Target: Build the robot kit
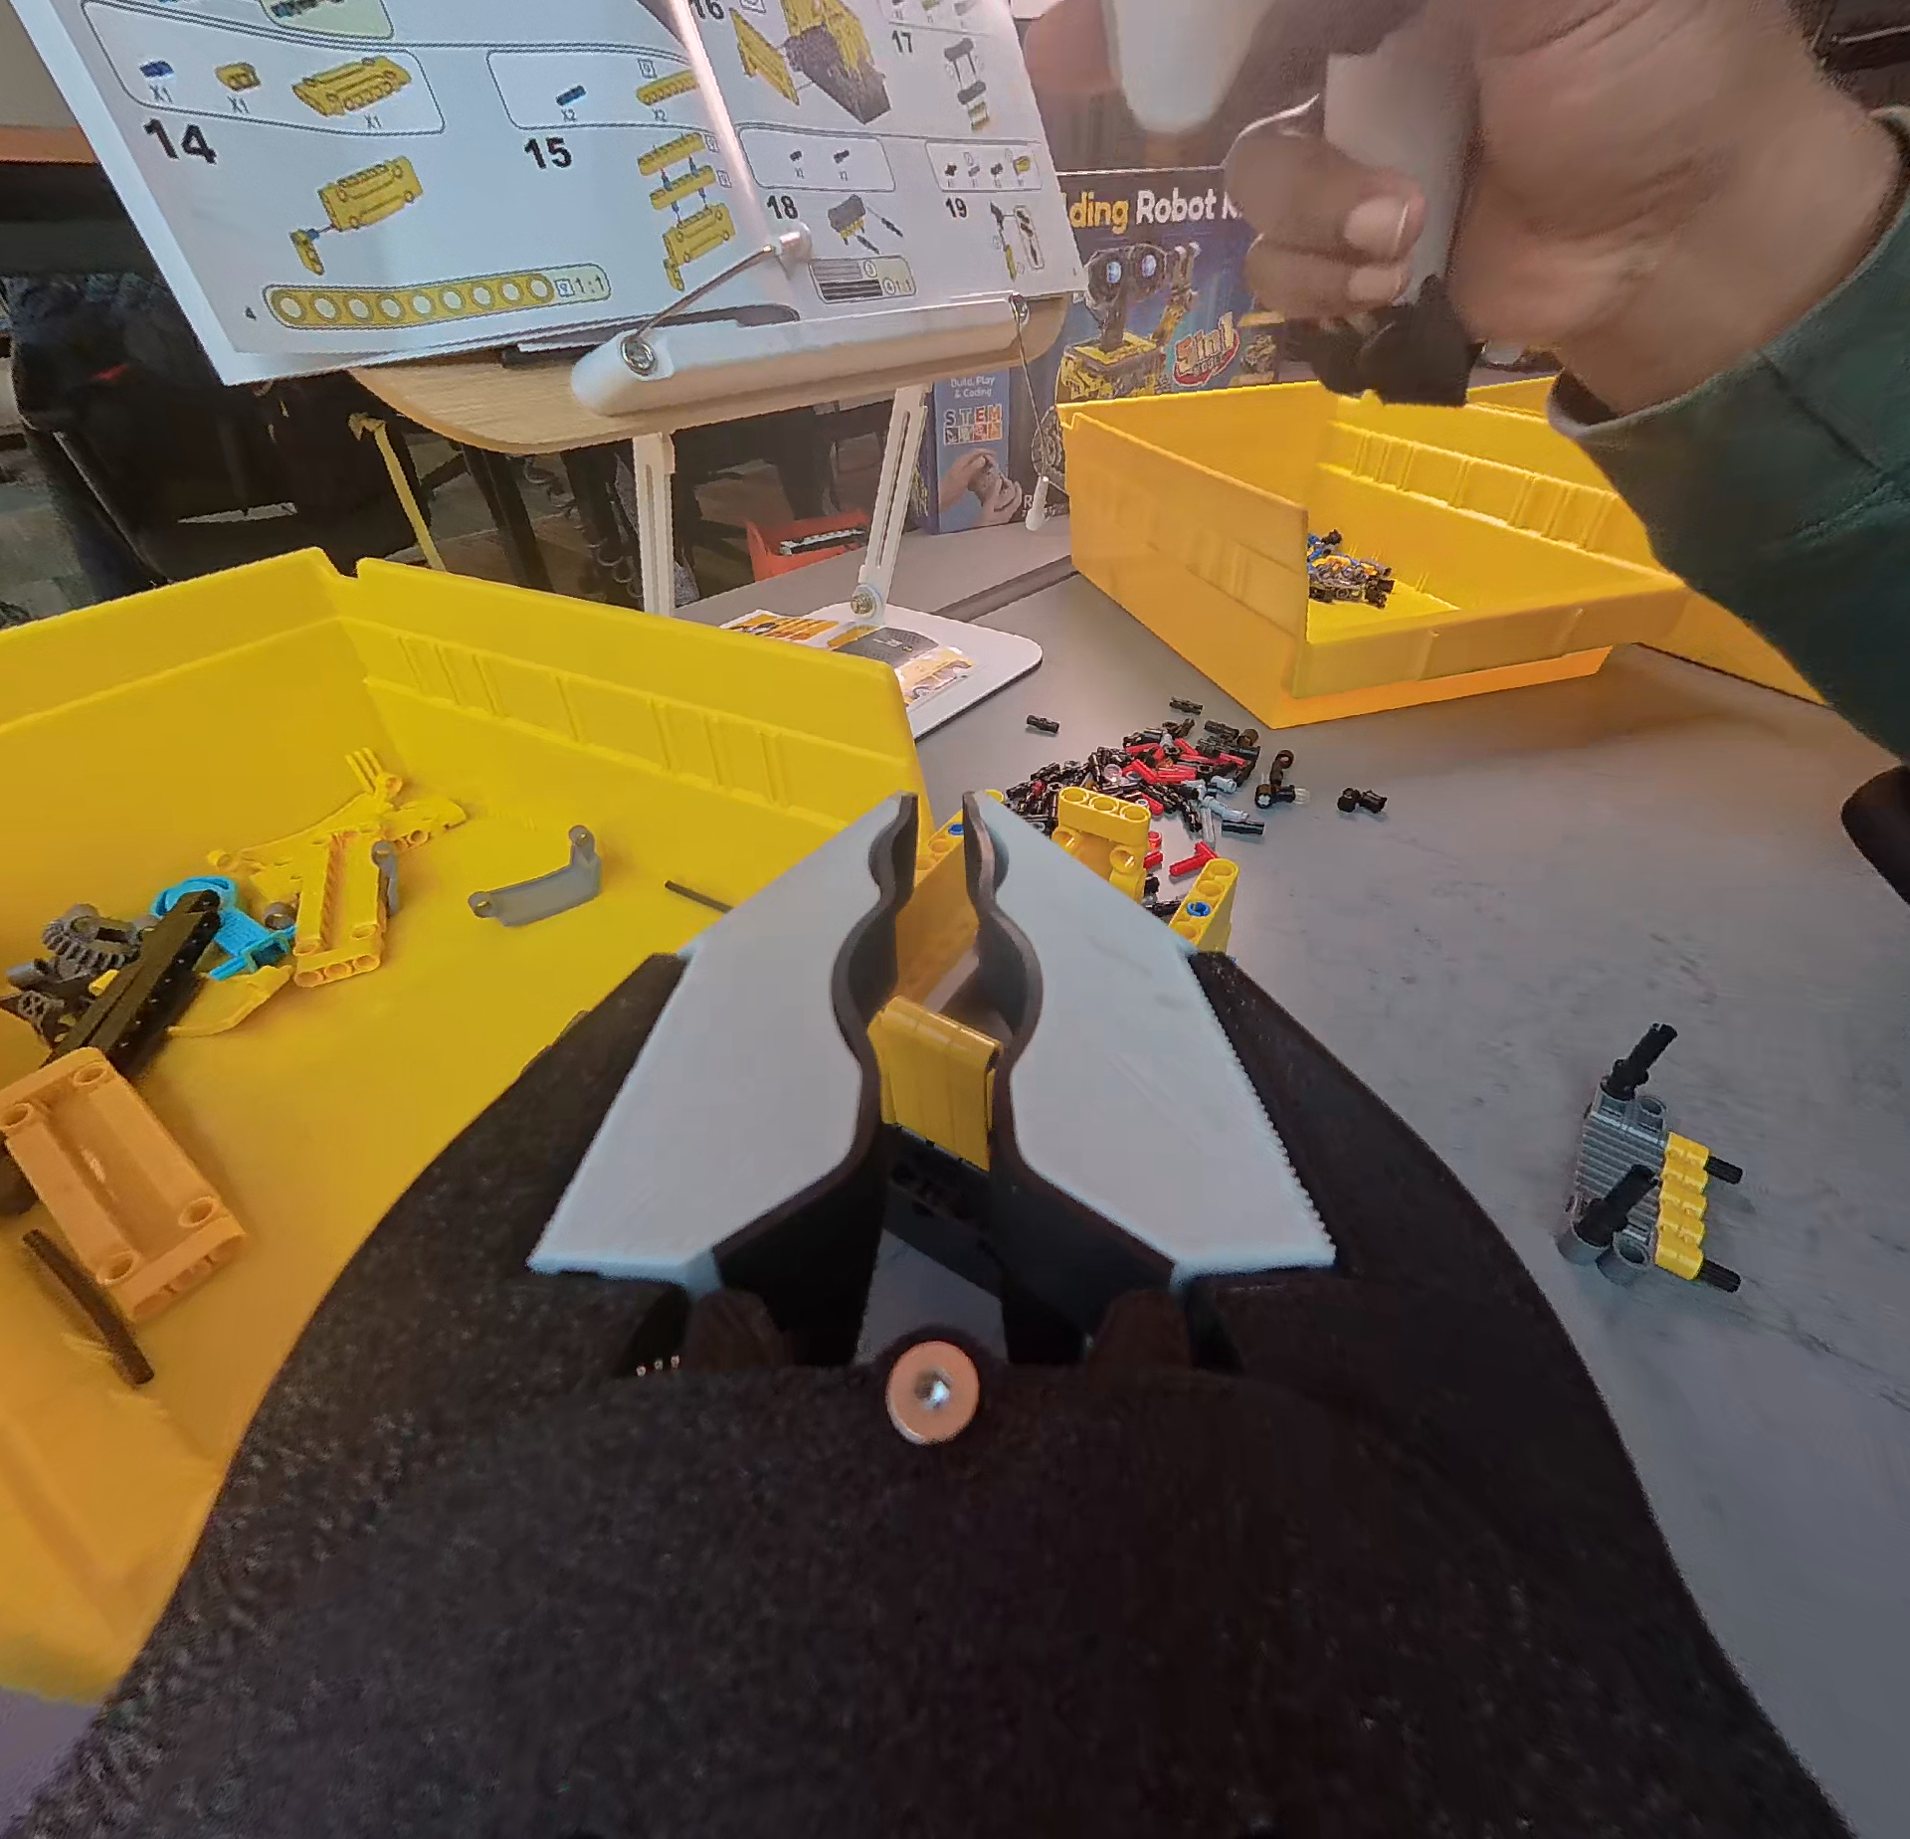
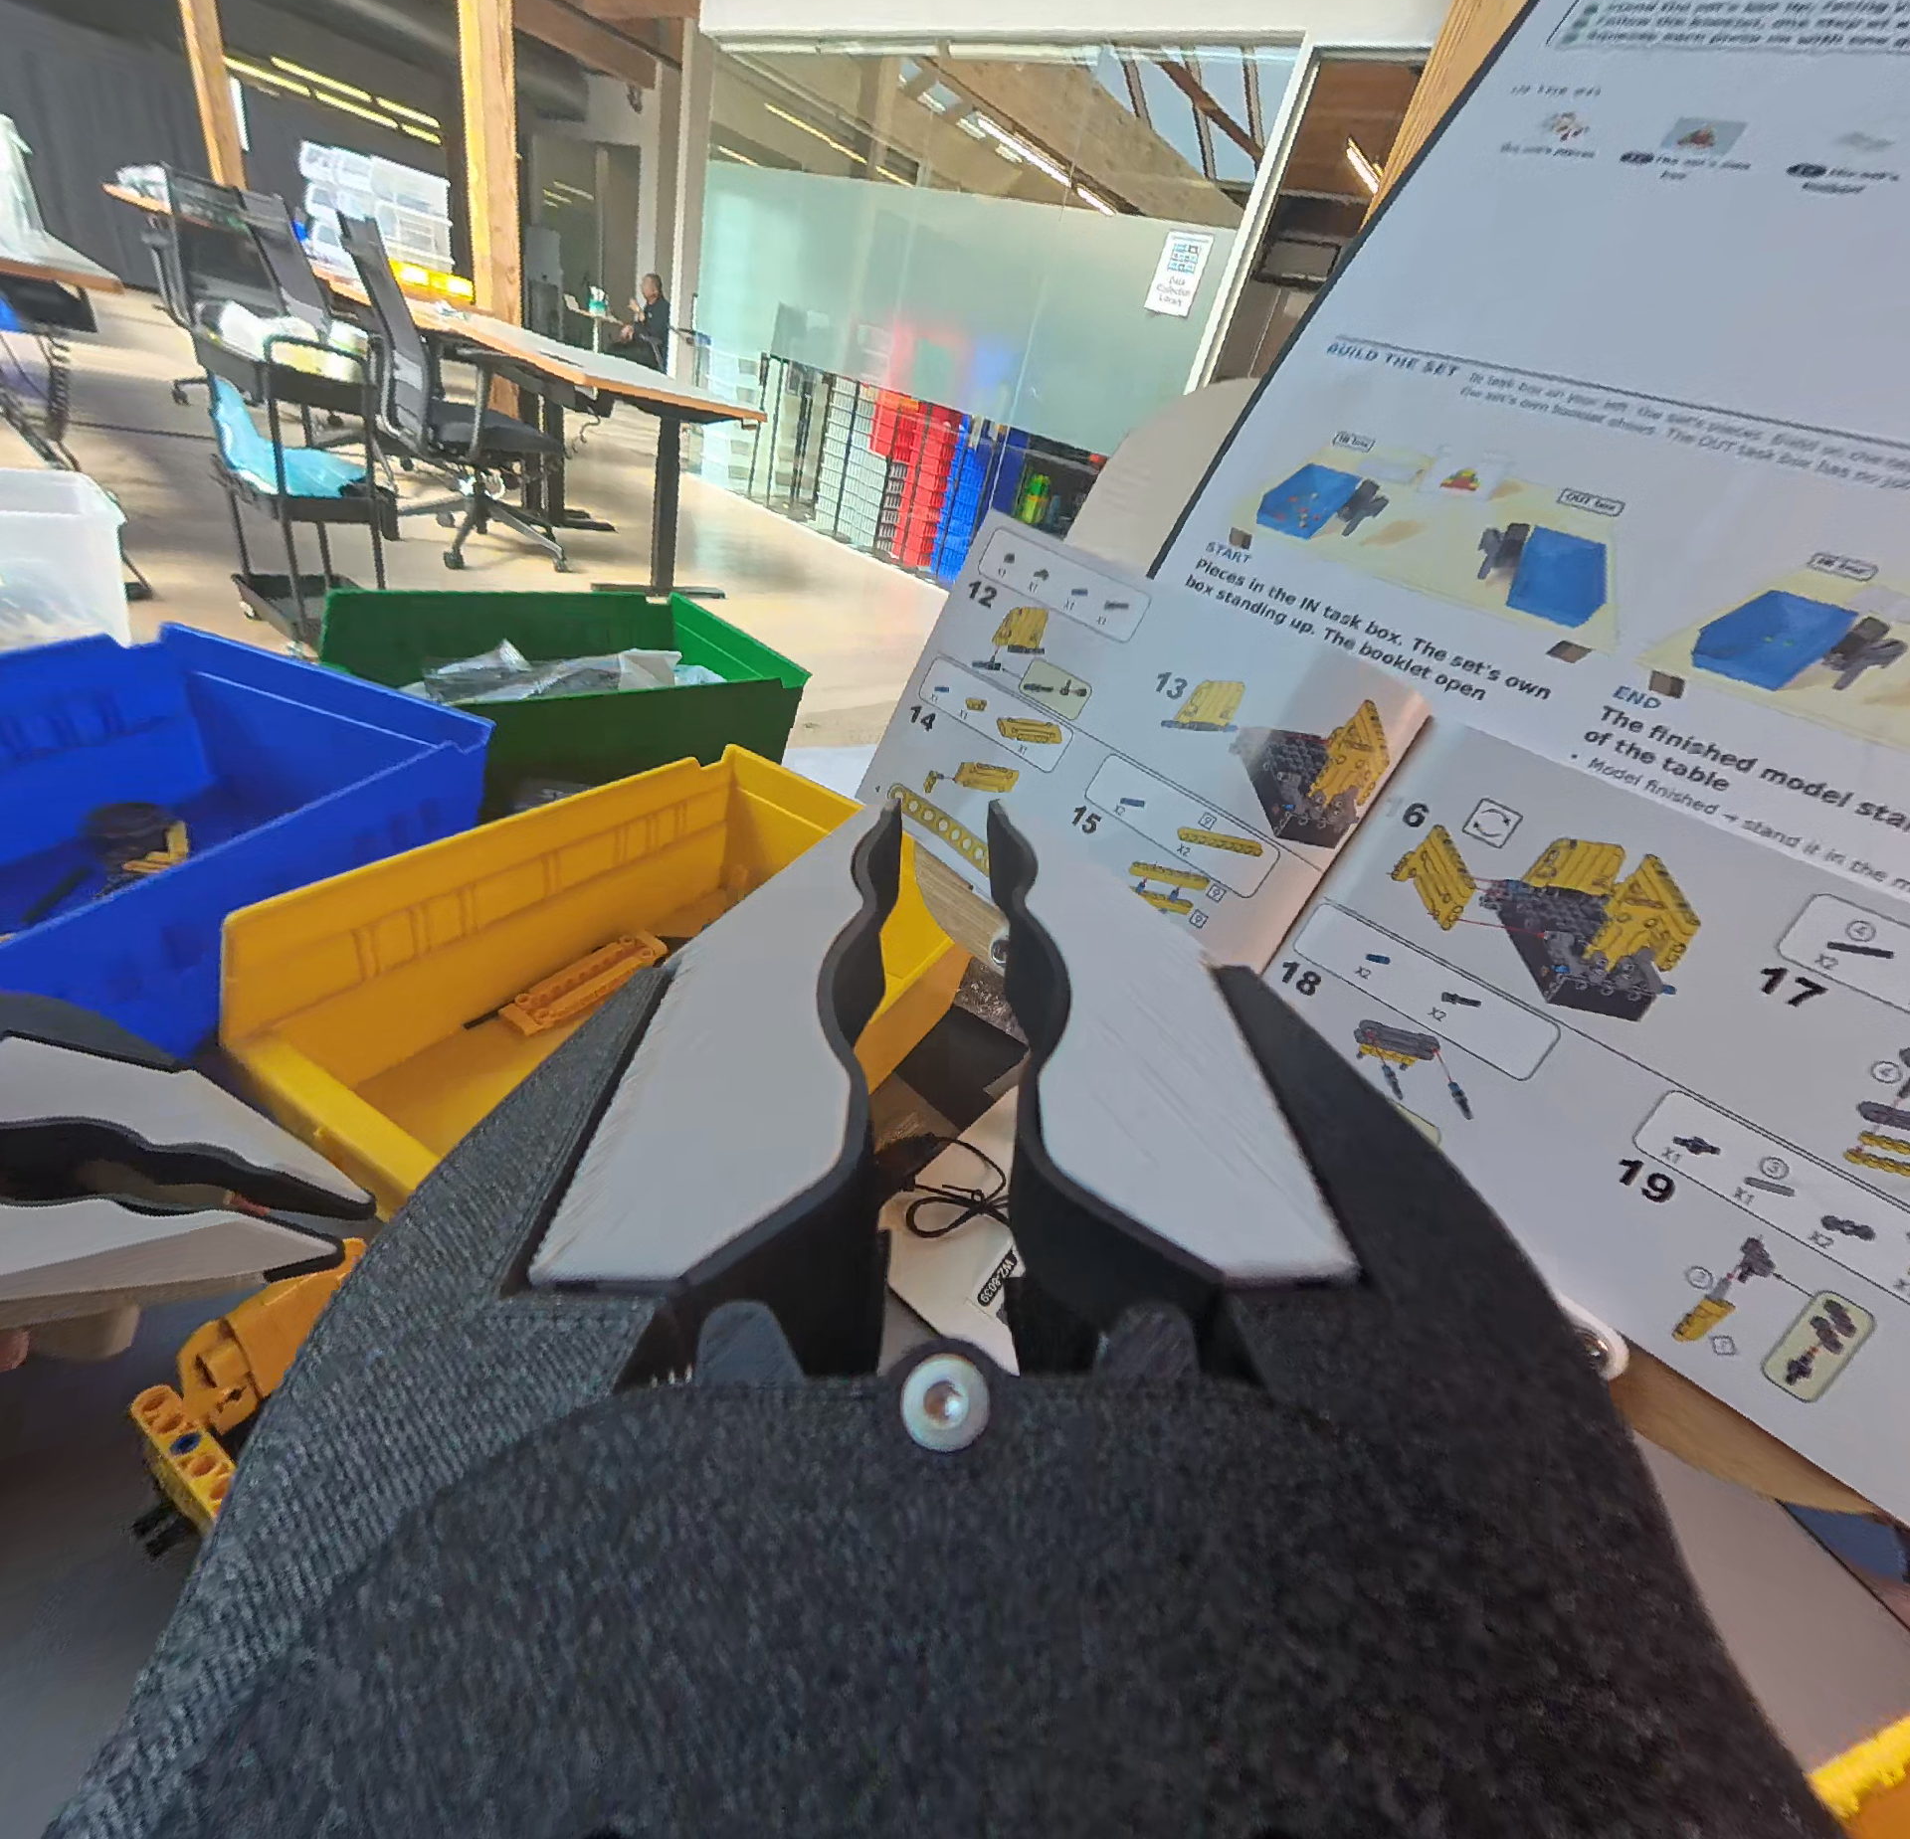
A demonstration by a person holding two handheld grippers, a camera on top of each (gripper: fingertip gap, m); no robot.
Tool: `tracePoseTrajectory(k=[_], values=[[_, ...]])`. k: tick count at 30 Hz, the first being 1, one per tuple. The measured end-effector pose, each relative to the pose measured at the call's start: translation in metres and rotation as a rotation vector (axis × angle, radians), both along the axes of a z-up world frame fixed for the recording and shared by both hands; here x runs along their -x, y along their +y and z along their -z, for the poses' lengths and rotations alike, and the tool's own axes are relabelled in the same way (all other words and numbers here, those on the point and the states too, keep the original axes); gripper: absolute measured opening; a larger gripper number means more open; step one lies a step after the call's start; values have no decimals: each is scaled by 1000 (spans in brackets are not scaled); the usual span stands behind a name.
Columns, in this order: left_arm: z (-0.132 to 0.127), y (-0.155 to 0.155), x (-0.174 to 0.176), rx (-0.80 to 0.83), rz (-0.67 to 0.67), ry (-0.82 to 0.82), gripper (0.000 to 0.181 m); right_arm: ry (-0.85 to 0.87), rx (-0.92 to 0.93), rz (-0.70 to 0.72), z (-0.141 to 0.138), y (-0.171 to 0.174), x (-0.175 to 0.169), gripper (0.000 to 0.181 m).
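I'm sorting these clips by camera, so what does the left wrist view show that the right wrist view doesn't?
Only the left wrist view shows the left claw shut on a yellow brick assembly, the loose pile of small pins on the grey table, a grey-and-yellow subassembly, and a hand. Only the right wrist view shows the right claw, open and empty, a blue bin, a green bin and office chairs. Both share the instruction booklet and the yellow bin.
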State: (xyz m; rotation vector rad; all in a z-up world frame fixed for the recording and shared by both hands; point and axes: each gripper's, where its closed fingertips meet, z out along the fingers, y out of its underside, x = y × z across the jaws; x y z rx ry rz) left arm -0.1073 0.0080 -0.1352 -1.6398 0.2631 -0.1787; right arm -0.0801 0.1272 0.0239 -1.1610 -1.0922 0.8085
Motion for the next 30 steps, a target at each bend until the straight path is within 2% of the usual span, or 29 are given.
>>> tracePoseTrajectory(k=[6,10,13,17,21,24,30], values=[[1,1,-1,3,-3,11,7,52,4,22,-41,0,-53,16],[-2,-1,-1,-6,-1,6,8,103,-18,88,-74,2,-130,15],[-6,-3,-3,-8,8,-13,8,59,-69,199,-78,19,-194,13],[-12,-5,-9,-9,19,-25,10,-119,-62,279,-50,57,-250,14],[-17,-9,-17,-17,22,19,12,-418,-81,295,-2,101,-284,14],[-12,-12,-23,-9,19,70,13,-647,-18,294,40,136,-301,14],[-2,-13,-24,21,14,128,13,-975,109,279,113,194,-313,15]])
